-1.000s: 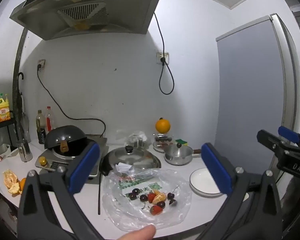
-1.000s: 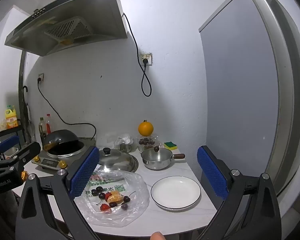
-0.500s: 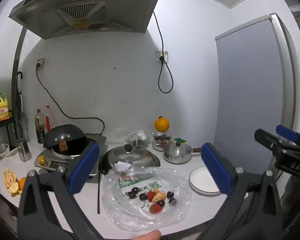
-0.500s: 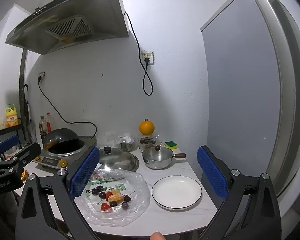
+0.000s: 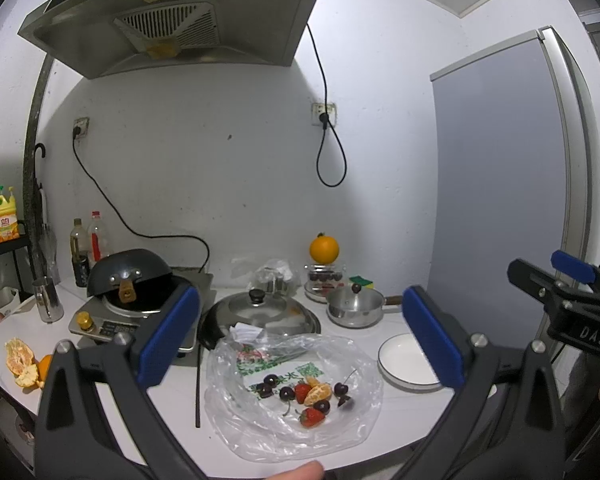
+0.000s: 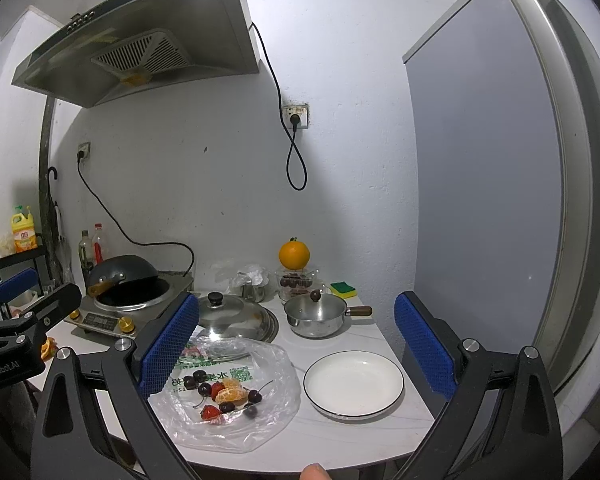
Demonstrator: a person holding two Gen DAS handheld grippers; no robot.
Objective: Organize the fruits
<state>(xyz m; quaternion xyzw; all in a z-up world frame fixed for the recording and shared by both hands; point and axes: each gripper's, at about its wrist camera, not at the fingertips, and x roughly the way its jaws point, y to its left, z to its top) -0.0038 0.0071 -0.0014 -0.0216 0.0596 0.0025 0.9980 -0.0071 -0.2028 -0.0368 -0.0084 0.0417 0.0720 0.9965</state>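
Note:
A clear plastic bag [image 5: 352, 360] [image 6: 276, 372] lies flat on the white counter with fruit on it: dark cherries [image 5: 287, 393] [image 6: 205, 389], strawberries [image 5: 311, 417] [image 6: 210, 412] and peeled orange segments [image 5: 318, 394] [image 6: 231, 394]. An empty white plate [image 5: 404, 364] [image 6: 353, 383] sits right of the bag. A whole orange [image 5: 324, 249] [image 6: 294, 255] rests on a glass container at the back. My left gripper [image 5: 300, 344] and right gripper [image 6: 296, 348] both hang open and empty well in front of the counter. Each shows at the edge of the other's view, the right gripper [image 5: 556, 284] and the left gripper [image 6: 28, 300].
A small steel pot [image 6: 316, 314], a glass pan lid [image 6: 232, 314], an induction cooker with a tilted black wok [image 5: 128, 276], bottles [image 5: 88, 248] and a steel cup [image 5: 48, 300] crowd the back. Orange peel [image 5: 20, 364] lies far left. A grey fridge [image 6: 500, 200] stands right.
Both grippers have drawn back and risen slightly, so the counter sits a little lower and smaller in view. Nothing on the counter has moved.

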